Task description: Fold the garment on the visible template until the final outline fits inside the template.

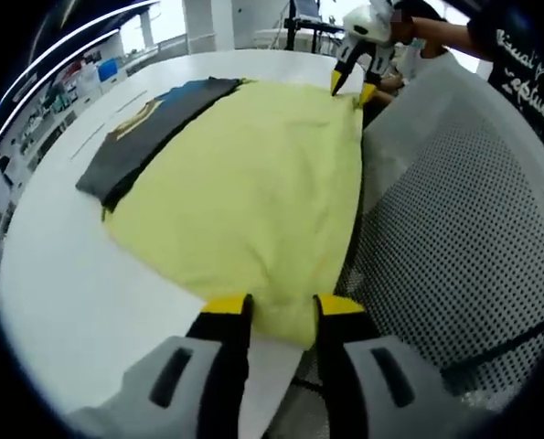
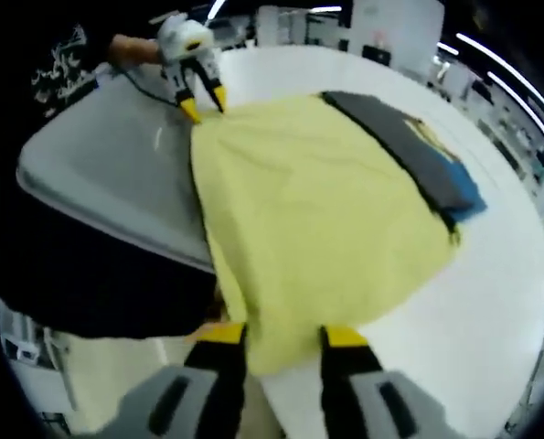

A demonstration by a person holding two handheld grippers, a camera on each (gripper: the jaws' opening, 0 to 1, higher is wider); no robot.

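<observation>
The yellow garment (image 1: 253, 192) lies spread over the white table (image 1: 61, 293), one side hanging past the table's near edge. A dark folded garment (image 1: 148, 128) with a blue patch lies on the table just beside its far side, partly under it. In the left gripper view, the left gripper (image 1: 283, 309) has the yellow fabric's corner between its jaws, apparently pinched. The right gripper (image 2: 282, 338) likewise holds the opposite corner at the same edge. A grey dotted-mesh chair (image 1: 454, 229) stands beside that edge.
</observation>
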